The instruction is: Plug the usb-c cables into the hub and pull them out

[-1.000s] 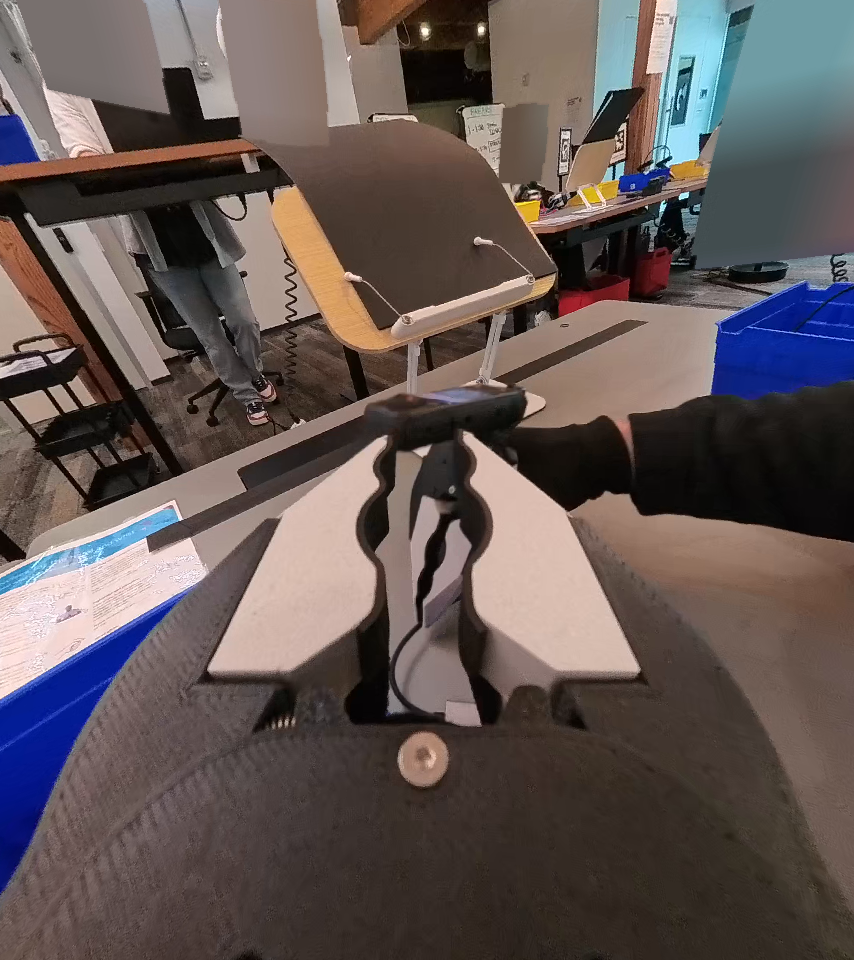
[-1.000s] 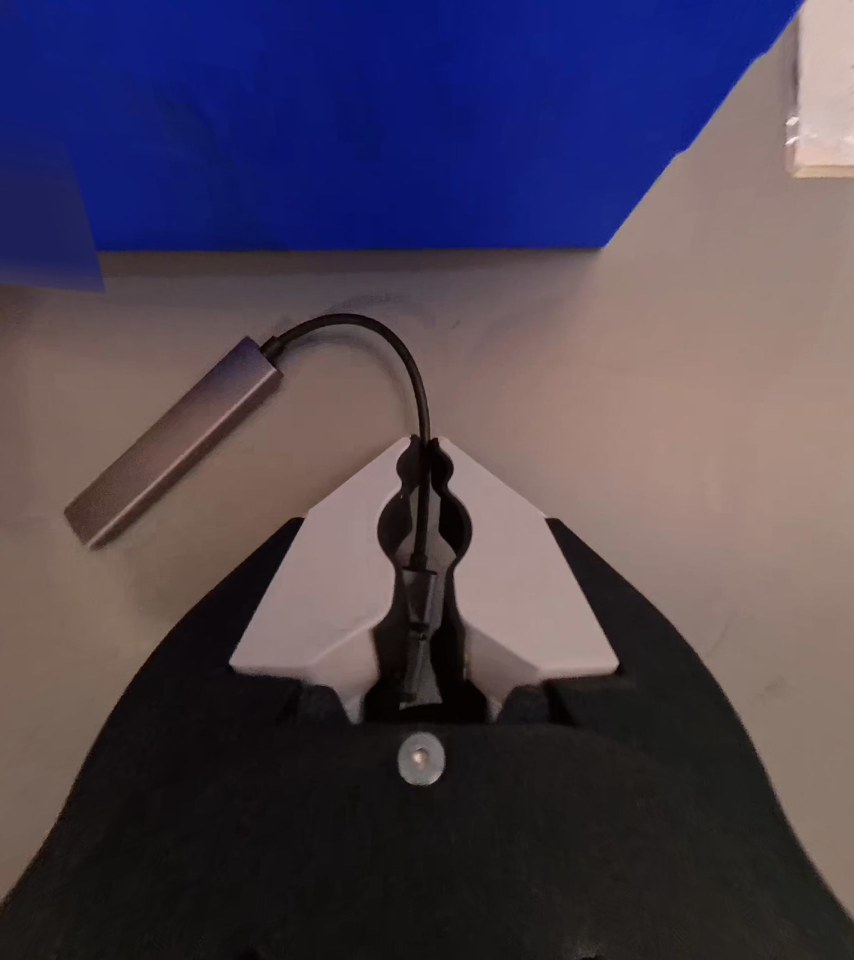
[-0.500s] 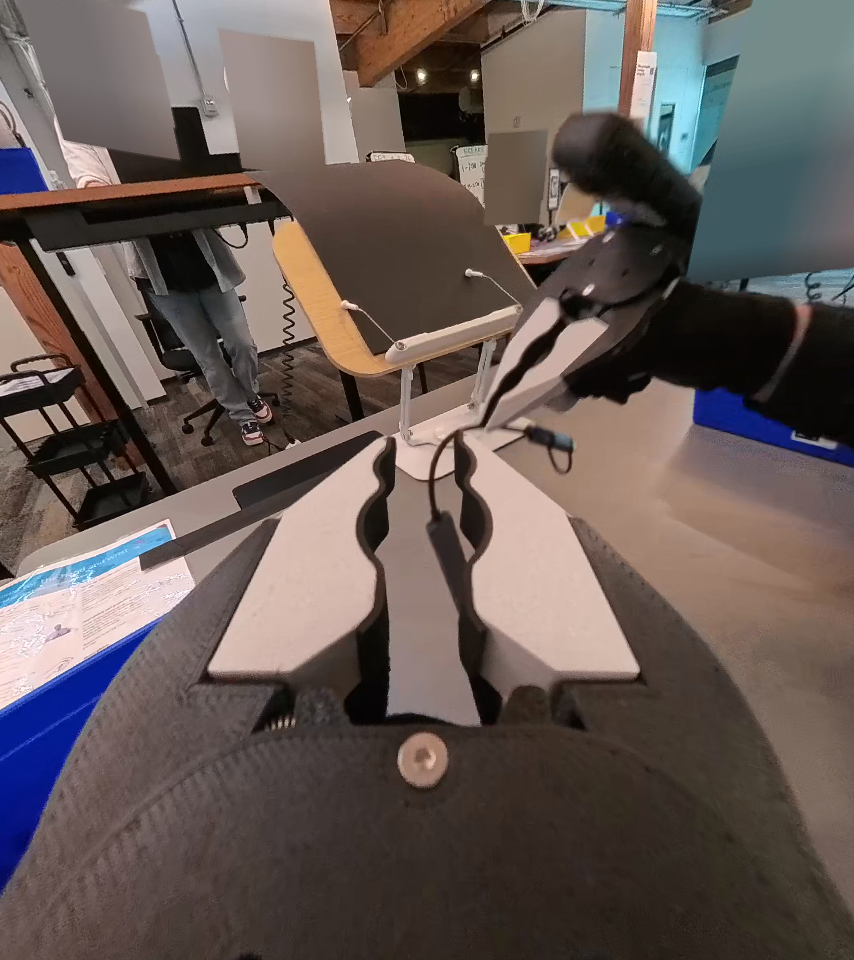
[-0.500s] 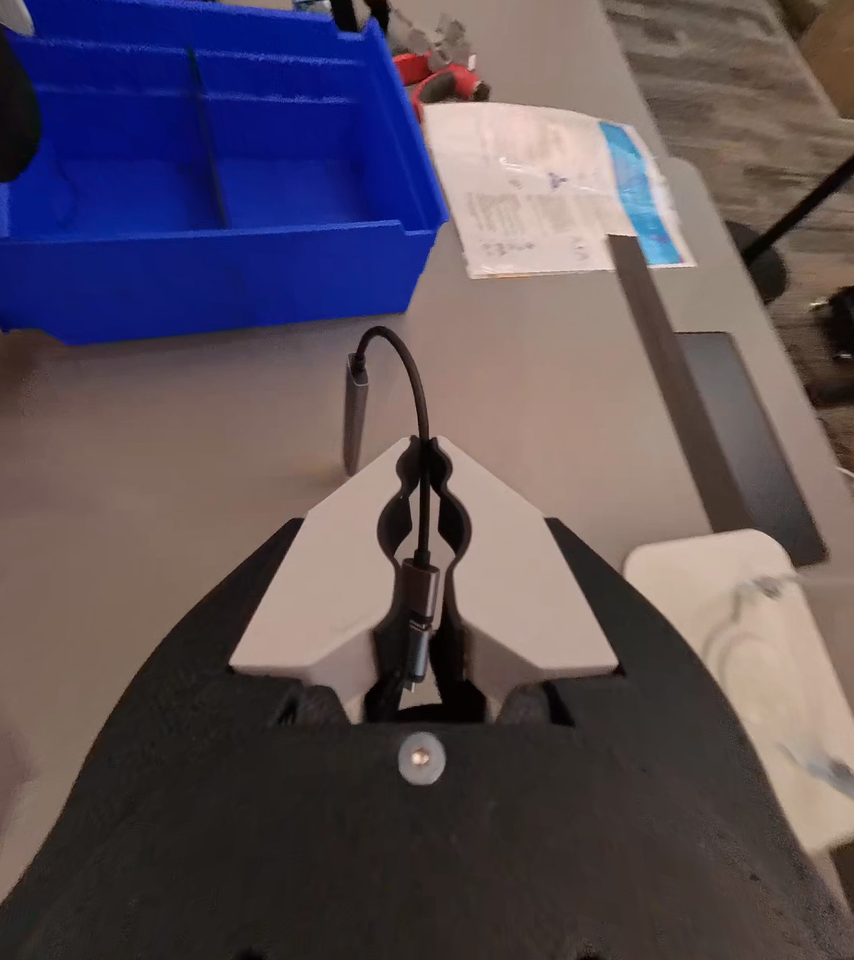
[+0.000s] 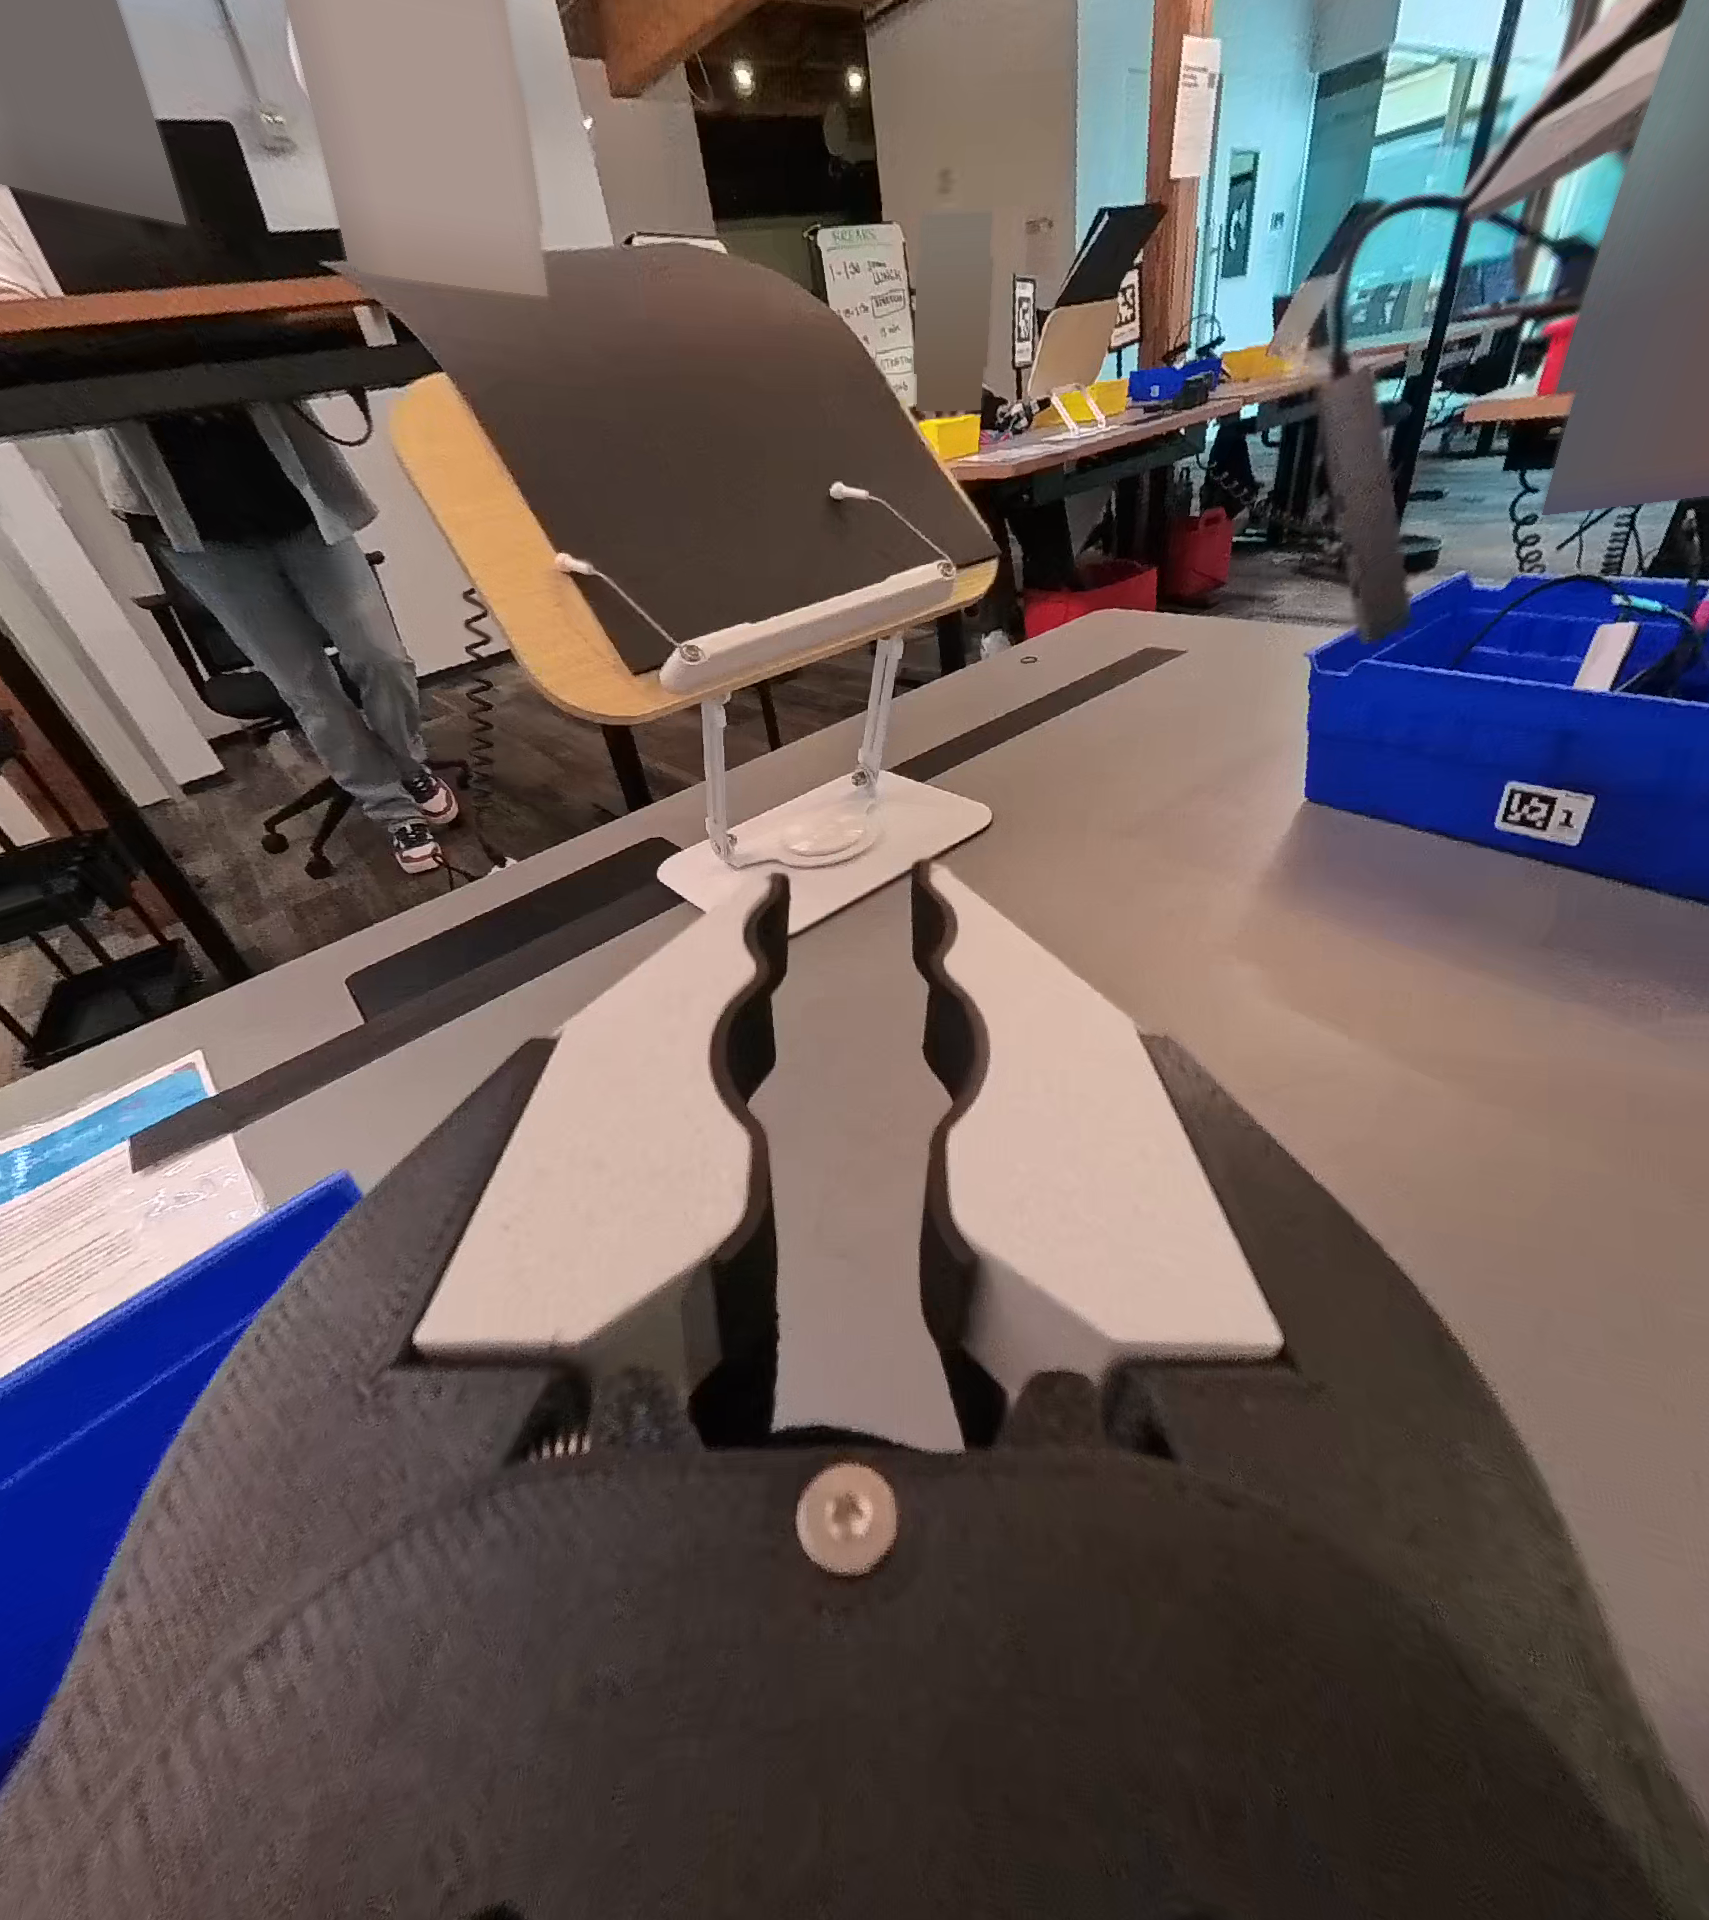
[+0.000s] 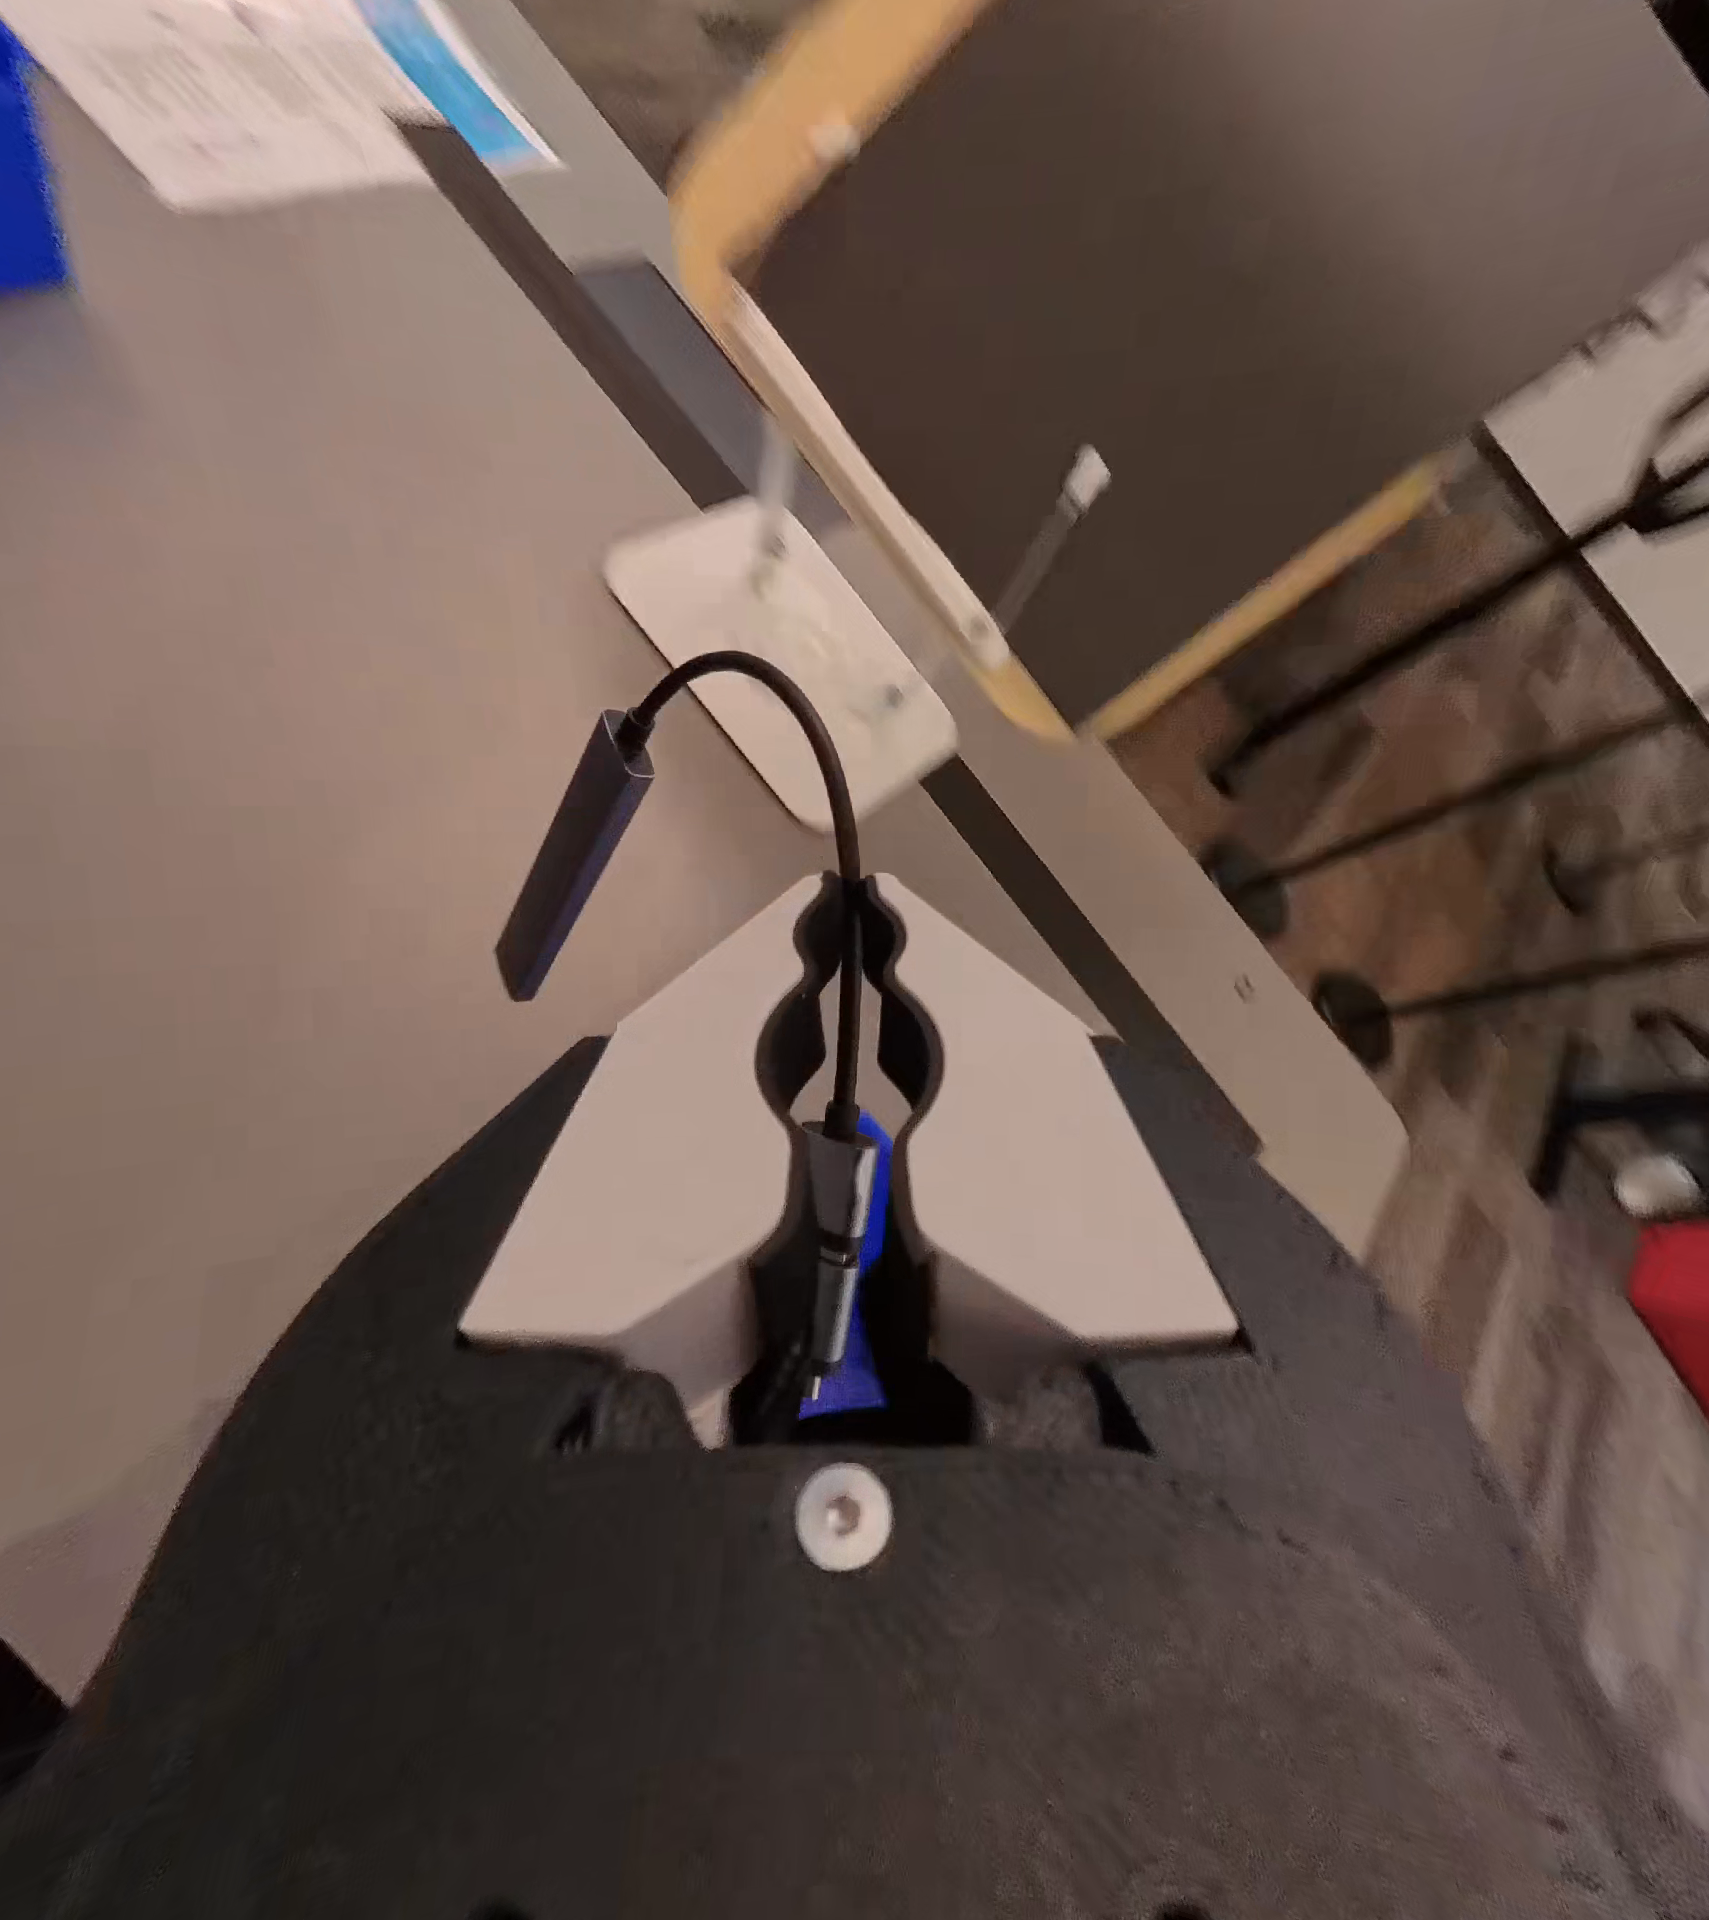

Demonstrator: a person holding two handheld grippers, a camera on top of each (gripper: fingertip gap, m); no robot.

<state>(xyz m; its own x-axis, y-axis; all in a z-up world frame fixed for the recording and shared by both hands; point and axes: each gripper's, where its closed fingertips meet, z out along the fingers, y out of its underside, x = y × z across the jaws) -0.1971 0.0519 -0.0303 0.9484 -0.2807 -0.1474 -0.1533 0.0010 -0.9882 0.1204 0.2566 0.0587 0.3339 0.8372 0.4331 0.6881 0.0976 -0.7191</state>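
Since half a second ago the cable has left the left gripper [image 5: 848, 904], whose fingers now stand apart and empty over the grey tabletop [image 5: 1349, 1039]; the right gripper [image 6: 845, 894] is clamped on the hub's black cable [image 6: 834, 769], the grey hub [image 6: 575, 852] dangling in the air; the left view shows it, blurred, seemingly above a blue bin [image 5: 1556, 748]; a book stand [image 5: 725, 644] sits ahead, an office behind.
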